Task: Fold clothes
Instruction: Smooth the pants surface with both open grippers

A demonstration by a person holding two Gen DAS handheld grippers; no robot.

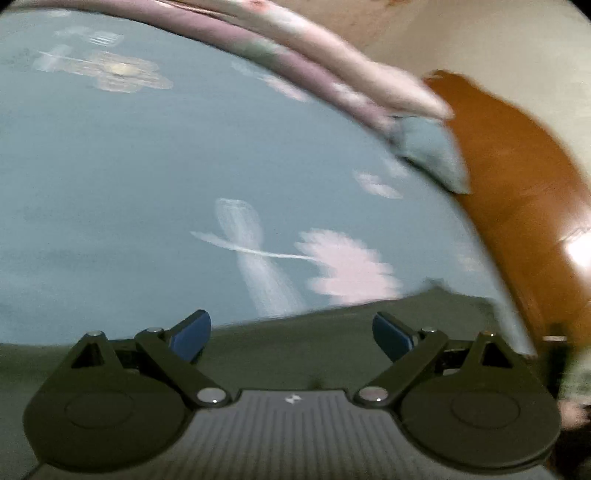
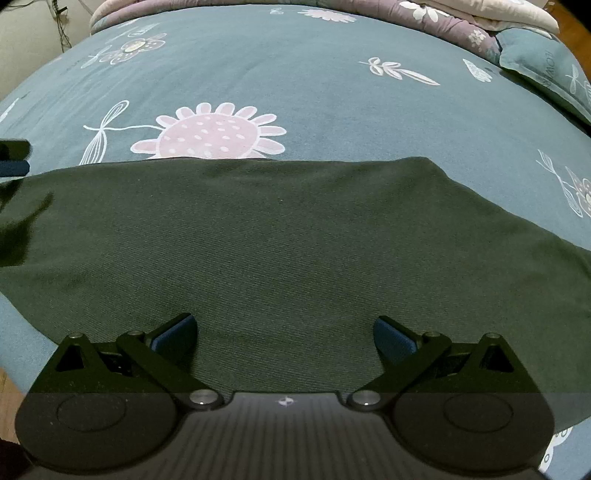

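A dark green garment [image 2: 288, 236] lies flat on the grey-blue flowered bedsheet [image 2: 295, 74], folded into a wide band with a straight far edge. My right gripper [image 2: 284, 336] is open and empty, low over the garment's near part. My left gripper [image 1: 291, 334] is open and empty over the garment's [image 1: 314, 332] left end, near its far edge; this view is blurred. A blue fingertip of the left gripper shows at the left edge of the right wrist view [image 2: 14, 168].
A purple flowered quilt [image 2: 443, 18] and a matching pillow [image 2: 546, 70] lie along the bed's far edge. The orange-brown wooden floor [image 1: 517, 177] shows beyond the bed's edge in the left wrist view.
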